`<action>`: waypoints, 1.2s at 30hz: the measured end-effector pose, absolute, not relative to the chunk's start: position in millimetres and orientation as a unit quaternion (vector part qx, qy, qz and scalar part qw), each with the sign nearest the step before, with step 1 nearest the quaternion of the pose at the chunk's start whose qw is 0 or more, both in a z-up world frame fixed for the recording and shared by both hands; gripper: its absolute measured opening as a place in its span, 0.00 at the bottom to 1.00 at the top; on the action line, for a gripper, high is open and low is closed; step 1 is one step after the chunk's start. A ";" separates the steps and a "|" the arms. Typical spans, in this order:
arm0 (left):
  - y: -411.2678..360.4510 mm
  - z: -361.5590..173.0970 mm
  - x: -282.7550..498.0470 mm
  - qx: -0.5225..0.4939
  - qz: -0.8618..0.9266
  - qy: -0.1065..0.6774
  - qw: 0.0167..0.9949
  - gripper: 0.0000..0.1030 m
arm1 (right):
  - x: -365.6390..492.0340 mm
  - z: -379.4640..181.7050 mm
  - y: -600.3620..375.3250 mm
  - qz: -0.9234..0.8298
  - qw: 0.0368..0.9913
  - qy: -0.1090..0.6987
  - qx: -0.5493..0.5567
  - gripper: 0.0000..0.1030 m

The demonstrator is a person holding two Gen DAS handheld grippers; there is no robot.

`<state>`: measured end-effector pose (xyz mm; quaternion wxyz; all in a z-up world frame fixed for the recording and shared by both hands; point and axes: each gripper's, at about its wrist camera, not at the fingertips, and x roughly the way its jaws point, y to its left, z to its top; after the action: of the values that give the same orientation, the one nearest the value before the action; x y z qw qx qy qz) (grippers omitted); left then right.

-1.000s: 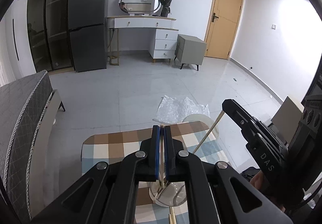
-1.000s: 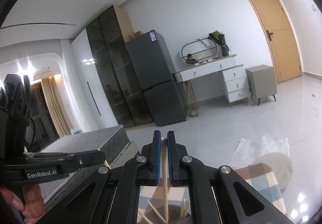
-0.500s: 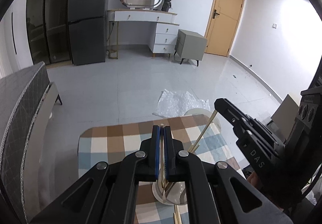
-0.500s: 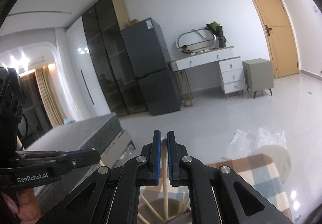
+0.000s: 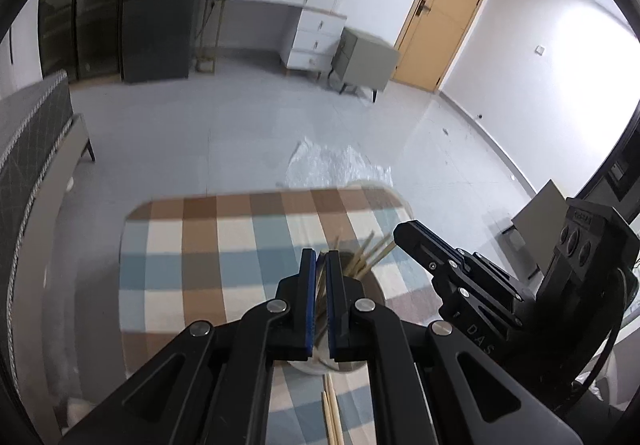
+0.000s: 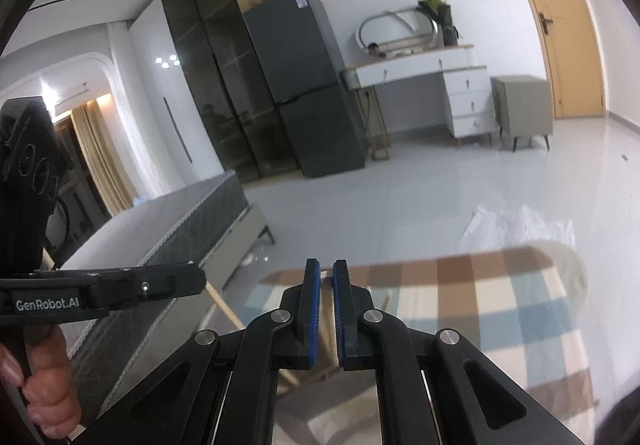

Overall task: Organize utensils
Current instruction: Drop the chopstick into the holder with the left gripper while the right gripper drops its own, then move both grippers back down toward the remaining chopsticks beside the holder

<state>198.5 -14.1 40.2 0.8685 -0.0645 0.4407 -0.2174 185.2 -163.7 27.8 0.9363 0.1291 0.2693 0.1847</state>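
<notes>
Biggest worry we had: both claws sat right over the same holder cup [image 5: 372,297], so they could bump each other or tip it off the checked bench [image 5: 192,245], especially with sticks leaning every which way.

Our left claw [image 5: 321,269] was clenched on a chopstick [image 5: 320,301], tip pointing down into the cup. The right claw [image 6: 326,277] was nearly closed with a thin gap between the blue pads; in its own view a stick ran down between them, but we couldn't tell if it was really gripped. If it slipped, it'd land on the bench or floor.

The cup held a fan of chopsticks [image 5: 370,251] already. A couple more loose chopsticks [image 5: 332,417] lay on the bench just in front of it.
</notes>
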 end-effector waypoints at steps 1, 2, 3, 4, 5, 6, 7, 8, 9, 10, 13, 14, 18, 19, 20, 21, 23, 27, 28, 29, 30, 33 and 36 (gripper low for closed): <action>-14.9 37.3 198.6 -0.068 -0.222 0.448 0.863 0.00 | 183.5 26.2 -165.0 0.185 0.935 0.273 0.132 0.08; -15.6 35.3 198.3 -0.069 -0.222 0.453 0.860 0.00 | 181.6 25.6 -164.7 0.186 0.933 0.276 0.133 0.08; -16.5 34.0 197.7 -0.067 -0.219 0.458 0.859 0.01 | 179.8 25.3 -164.9 0.186 0.932 0.280 0.134 0.08; -17.1 33.4 196.9 -0.065 -0.219 0.463 0.856 0.03 | 178.0 25.0 -165.9 0.187 0.931 0.282 0.136 0.08; -16.7 32.5 194.8 -0.065 -0.224 0.466 0.853 0.09 | 176.1 23.8 -165.7 0.188 0.930 0.285 0.139 0.08; -17.3 32.9 193.1 -0.065 -0.228 0.470 0.850 0.15 | 173.9 23.7 -167.6 0.187 0.929 0.288 0.140 0.08; -16.9 34.3 190.5 -0.063 -0.226 0.470 0.851 0.18 | 170.7 24.3 -170.1 0.184 0.929 0.288 0.141 0.08; -15.9 35.1 188.7 -0.061 -0.222 0.470 0.852 0.27 | 168.5 24.3 -171.7 0.182 0.930 0.288 0.141 0.08; -15.0 37.6 186.0 -0.061 -0.217 0.468 0.854 0.37 | 163.8 24.6 -173.8 0.179 0.930 0.288 0.142 0.10; -12.8 40.8 182.9 -0.065 -0.215 0.464 0.857 0.39 | 158.6 25.3 -178.2 0.173 0.931 0.289 0.143 0.12; -5.3 45.8 175.5 -0.072 -0.203 0.451 0.866 0.43 | 146.0 25.1 -188.5 0.154 0.933 0.290 0.148 0.29; -3.2 48.2 171.6 -0.069 -0.190 0.443 0.873 0.43 | 143.0 25.5 -191.5 0.147 0.933 0.292 0.152 0.30; -2.8 53.0 157.7 -0.062 -0.160 0.432 0.886 0.43 | 128.9 28.9 -205.2 0.135 0.928 0.291 0.191 0.40; -4.2 55.0 153.0 -0.060 -0.155 0.430 0.888 0.43 | 123.0 33.0 -206.2 0.132 0.930 0.286 0.189 0.40; -4.8 56.1 149.6 -0.057 -0.151 0.425 0.890 0.43 | 118.6 36.3 -206.0 0.130 0.932 0.282 0.185 0.43; -6.1 57.9 144.6 -0.052 -0.147 0.419 0.895 0.45 | 112.9 41.3 -206.2 0.129 0.936 0.276 0.177 0.51; -10.0 62.9 132.0 -0.036 -0.139 0.406 0.903 0.59 | 102.3 50.5 -207.2 0.113 0.943 0.266 0.164 0.68; -14.5 70.1 110.3 -0.025 -0.135 0.378 0.915 0.67 | 81.7 65.4 -215.1 0.110 0.950 0.245 0.161 0.77; -16.1 70.9 106.4 -0.022 -0.133 0.377 0.917 0.68 | 77.4 67.3 -217.5 0.107 0.951 0.242 0.160 0.78; -16.9 70.7 104.8 -0.020 -0.131 0.374 0.918 0.69 | 73.8 68.5 -219.2 0.104 0.952 0.240 0.158 0.80; -18.3 71.7 100.8 -0.017 -0.129 0.369 0.920 0.70 | 69.1 70.0 -221.1 0.102 0.953 0.237 0.157 0.82; -20.3 74.1 89.4 -0.010 -0.120 0.352 0.928 0.77 | 58.2 71.9 -224.9 0.099 0.955 0.234 0.153 0.87; -20.6 72.9 80.3 -0.012 -0.117 0.342 0.932 0.79 | 45.0 71.6 -223.1 0.110 0.957 0.229 0.143 0.96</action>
<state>80.3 -20.6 72.9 0.9323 -0.0125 0.3419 -0.1172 45.0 -223.1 71.6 0.9566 0.1433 0.2290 0.1095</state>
